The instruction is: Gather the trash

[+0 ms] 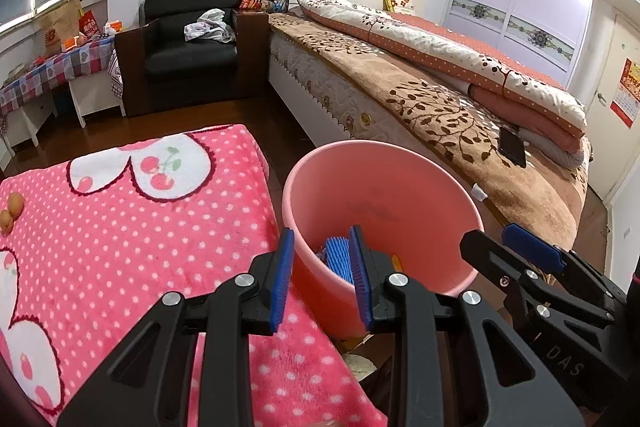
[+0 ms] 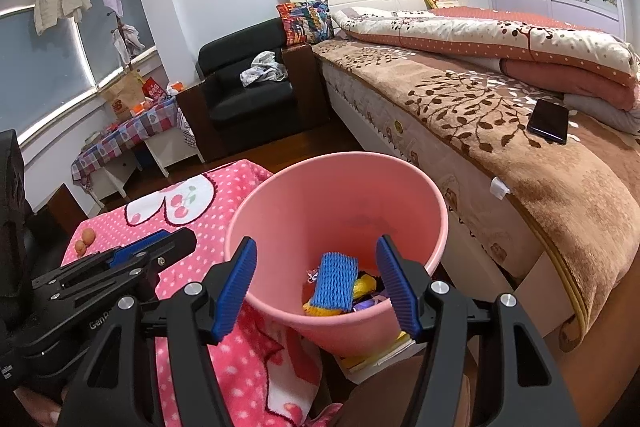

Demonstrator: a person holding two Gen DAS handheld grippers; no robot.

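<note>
Left claw [image 1: 322,279]: jaws partly apart with nothing between them, poised over the near rim of the bin.
Right claw [image 2: 318,287]: jaws spread wide and empty, above the bin's mouth.
Bin [image 2: 280,203]: pink, upright on the floor, between the bench and the bed [image 2: 540,163].
Trash: a blue foam net sleeve [image 2: 334,281] lies inside the bin on top of yellow and purple wrappers [image 2: 366,291].
Bench [image 1: 132,227]: covered by a pink dotted cherry cloth; two small brown round things [image 1: 10,213] sit near its left edge.
Phone [image 2: 549,121]: lying flat on the bed's brown blanket.
</note>
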